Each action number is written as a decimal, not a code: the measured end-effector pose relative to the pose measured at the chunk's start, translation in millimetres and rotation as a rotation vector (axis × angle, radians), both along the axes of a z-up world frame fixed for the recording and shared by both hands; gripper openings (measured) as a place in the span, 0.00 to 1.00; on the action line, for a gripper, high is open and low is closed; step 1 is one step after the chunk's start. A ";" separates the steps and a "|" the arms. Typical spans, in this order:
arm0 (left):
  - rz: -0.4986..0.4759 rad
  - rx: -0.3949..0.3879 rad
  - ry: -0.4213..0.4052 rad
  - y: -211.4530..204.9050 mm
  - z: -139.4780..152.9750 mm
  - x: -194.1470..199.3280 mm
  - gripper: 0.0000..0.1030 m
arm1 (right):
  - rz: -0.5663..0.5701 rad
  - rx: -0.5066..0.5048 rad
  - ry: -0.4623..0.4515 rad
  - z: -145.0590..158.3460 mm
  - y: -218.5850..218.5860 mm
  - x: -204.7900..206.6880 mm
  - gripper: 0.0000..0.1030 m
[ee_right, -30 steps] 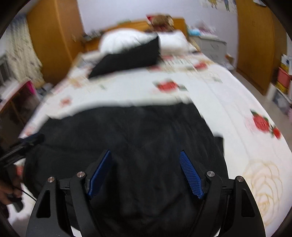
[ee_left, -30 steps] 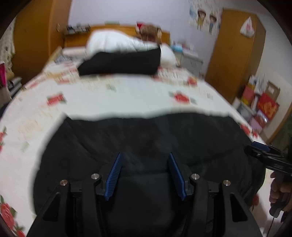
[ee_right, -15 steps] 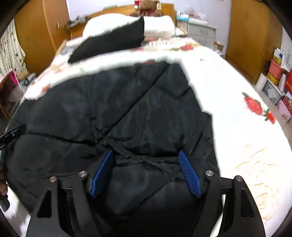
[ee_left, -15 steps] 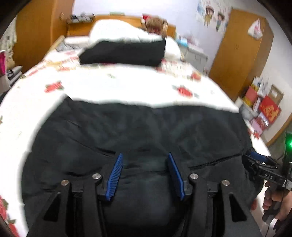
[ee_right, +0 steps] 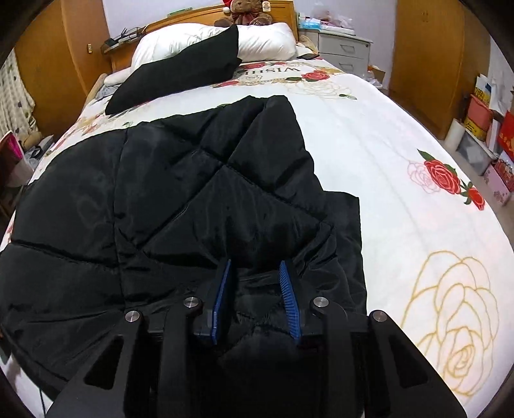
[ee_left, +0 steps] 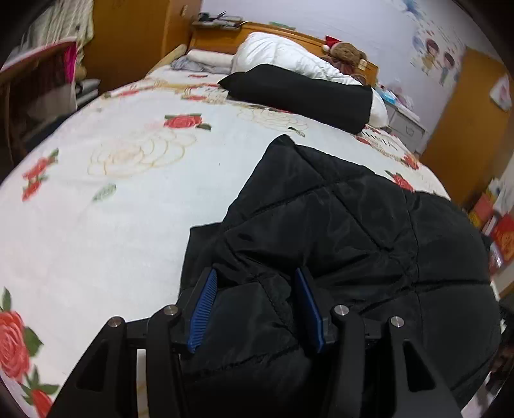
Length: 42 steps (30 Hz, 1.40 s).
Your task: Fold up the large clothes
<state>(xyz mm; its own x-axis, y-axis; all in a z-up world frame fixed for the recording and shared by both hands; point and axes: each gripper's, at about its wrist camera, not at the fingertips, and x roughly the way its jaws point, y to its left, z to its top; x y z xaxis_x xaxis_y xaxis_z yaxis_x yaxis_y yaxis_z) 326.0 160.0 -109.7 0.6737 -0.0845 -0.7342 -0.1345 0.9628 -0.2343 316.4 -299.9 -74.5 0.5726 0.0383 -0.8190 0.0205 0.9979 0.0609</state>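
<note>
Left wrist view. Item: black quilted jacket (ee_left: 353, 231), padded, lying on the bed (ee_left: 128, 193) over a rose-print sheet, toward the near edge. Left hand-held gripper (ee_left: 257, 295): blue pads set either side of a puffy ridge of the near hem, fabric bulging between them; whether it has bitten is not clear, so its state cannot be told. Beyond: black pillow (ee_left: 302, 93) against white bedding.

Right wrist view. Same jacket (ee_right: 192, 193), its far corner peaked toward the headboard. Right hand-held gripper (ee_right: 255, 289): pads closer together, pinching a gather of the near edge, clamped on the cloth. Teddy bear (ee_right: 249, 13) sits at the headboard.

Handling note, as judgement: step in hand appears to be taking the near hem at two points for a fold away from the person. Confirm both grips hold all layers; padded fabric slips. Lift both corners level and together, carry the hem to the far edge squarely, and avoid dragging the lower layer askew.
</note>
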 end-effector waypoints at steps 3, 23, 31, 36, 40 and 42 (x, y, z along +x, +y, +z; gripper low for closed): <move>-0.009 -0.008 0.005 7.8 13.9 -4.5 0.51 | 0.000 0.029 -0.005 10.7 -4.3 -0.5 0.32; 0.050 -0.117 0.096 57.5 -14.9 -10.0 0.48 | -0.123 0.473 0.044 -4.4 -87.6 -5.6 0.65; 0.030 -0.174 0.108 64.4 -13.5 -6.9 0.48 | -0.210 0.571 -0.001 -6.3 -114.5 -11.9 0.69; 0.026 -0.199 0.130 63.6 -22.4 -2.2 0.48 | -0.178 0.568 0.045 -12.7 -110.5 -6.8 0.69; 0.041 -0.224 0.131 66.9 -24.1 -1.5 0.49 | -0.240 0.643 0.006 -16.3 -127.0 -14.4 0.69; 0.031 -0.209 0.127 66.0 -23.5 -0.5 0.49 | -0.255 0.674 0.001 -18.6 -136.0 -18.9 0.69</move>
